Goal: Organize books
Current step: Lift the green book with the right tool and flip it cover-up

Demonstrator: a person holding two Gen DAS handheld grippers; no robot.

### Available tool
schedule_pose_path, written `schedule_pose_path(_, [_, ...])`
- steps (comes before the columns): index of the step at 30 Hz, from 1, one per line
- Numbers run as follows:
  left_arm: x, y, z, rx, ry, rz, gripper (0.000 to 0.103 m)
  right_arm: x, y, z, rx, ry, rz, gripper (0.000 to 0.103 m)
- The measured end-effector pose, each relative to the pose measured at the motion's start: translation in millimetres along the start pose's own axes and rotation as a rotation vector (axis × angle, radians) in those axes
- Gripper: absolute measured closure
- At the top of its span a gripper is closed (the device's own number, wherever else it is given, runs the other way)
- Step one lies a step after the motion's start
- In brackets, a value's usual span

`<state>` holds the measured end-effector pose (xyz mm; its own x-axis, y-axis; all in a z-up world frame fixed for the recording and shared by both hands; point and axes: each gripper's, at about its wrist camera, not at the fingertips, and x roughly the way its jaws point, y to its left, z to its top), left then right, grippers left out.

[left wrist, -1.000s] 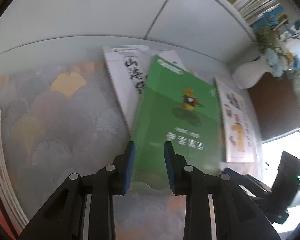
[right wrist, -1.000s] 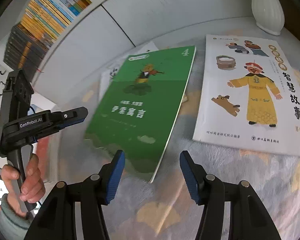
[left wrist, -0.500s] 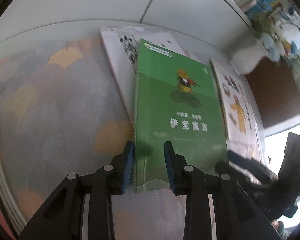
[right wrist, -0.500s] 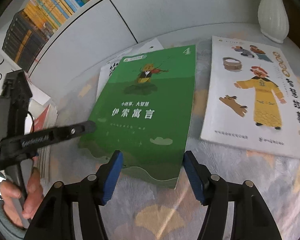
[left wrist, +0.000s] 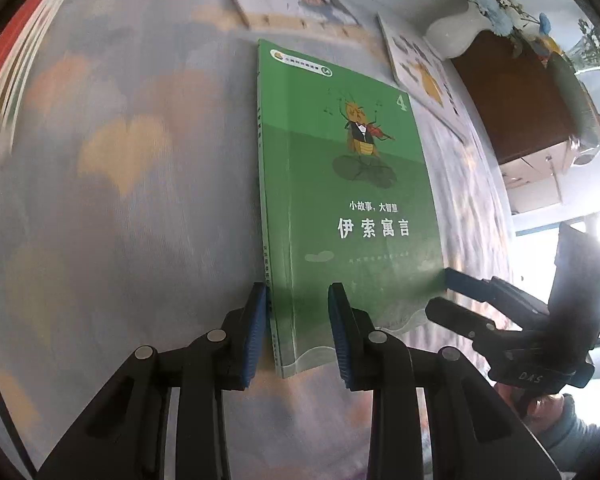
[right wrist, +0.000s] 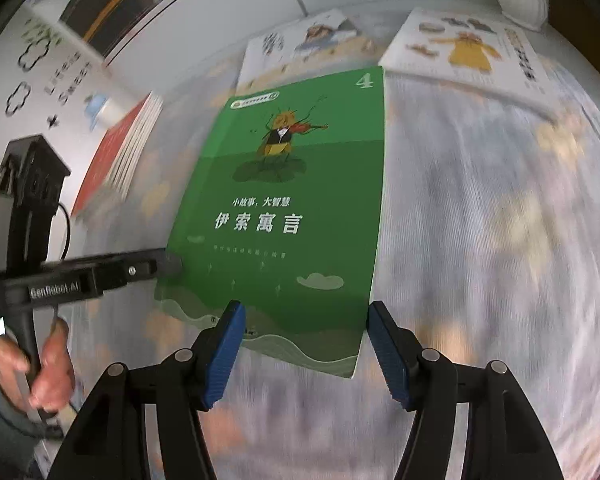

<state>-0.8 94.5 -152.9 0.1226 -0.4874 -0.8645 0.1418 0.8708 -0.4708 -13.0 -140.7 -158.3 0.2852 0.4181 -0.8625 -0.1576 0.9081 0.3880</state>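
Note:
A green paperback (left wrist: 352,200) with a violin-playing insect on its cover lies flat over the patterned cloth (left wrist: 120,200); whether it touches the cloth I cannot tell. My left gripper (left wrist: 297,292) straddles its spine at the near left corner, with one pad beside the spine, the other over the cover and a gap between them. My right gripper (right wrist: 305,308) stands wide across the near right corner of the green paperback (right wrist: 292,200), its right pad just outside the page edge. Each gripper shows in the other's view: the left gripper (right wrist: 168,264) and the right gripper (left wrist: 442,294).
A white picture book (right wrist: 300,40) and a white book with a yellow-robed figure (right wrist: 468,48) lie further back. A stack of books with a red cover (right wrist: 120,152) sits at the left. A white vase (left wrist: 456,36) stands by a brown surface (left wrist: 520,100). A hand (right wrist: 48,368) holds the left gripper's handle.
Both grippers closed in on the green book's near corners. The book then came off the white book and travelled with them away from the back wall, towards the stack. The right jaws widened.

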Motion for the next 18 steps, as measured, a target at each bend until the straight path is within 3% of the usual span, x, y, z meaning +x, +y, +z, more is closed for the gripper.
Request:
schedule_pose_path(3, [-3,-2,-17,-0.05,-0.042,0.021,0.074,-9,-3,-20,-0.011,0.033,0.009,0.041])
schedule_pose_path(7, [-4,1,-24,-0.133,-0.1,0.03,0.073,-18,-10,-30,-0.013,-0.013,-0.056,0.043])
schedule_pose_path(11, [-1,-8,-28,-0.134,-0.132,0.076,0.073,-12,-7,-29,-0.047,-0.037,-0.083,0.068])
schedule_pose_path(14, [2,-15,-28,-0.116,-0.157,0.103,0.073,-7,1,-26,-0.079,-0.051,-0.083,0.068])
schedule_pose_path(16, [0,-15,-30,-0.125,-0.165,0.094,0.073,-8,-2,-27,-0.082,-0.058,-0.071,0.068])
schedule_pose_path(18, [-10,-10,-33,-0.174,-0.182,0.005,0.073,-9,-8,-29,-0.069,-0.063,-0.043,0.068])
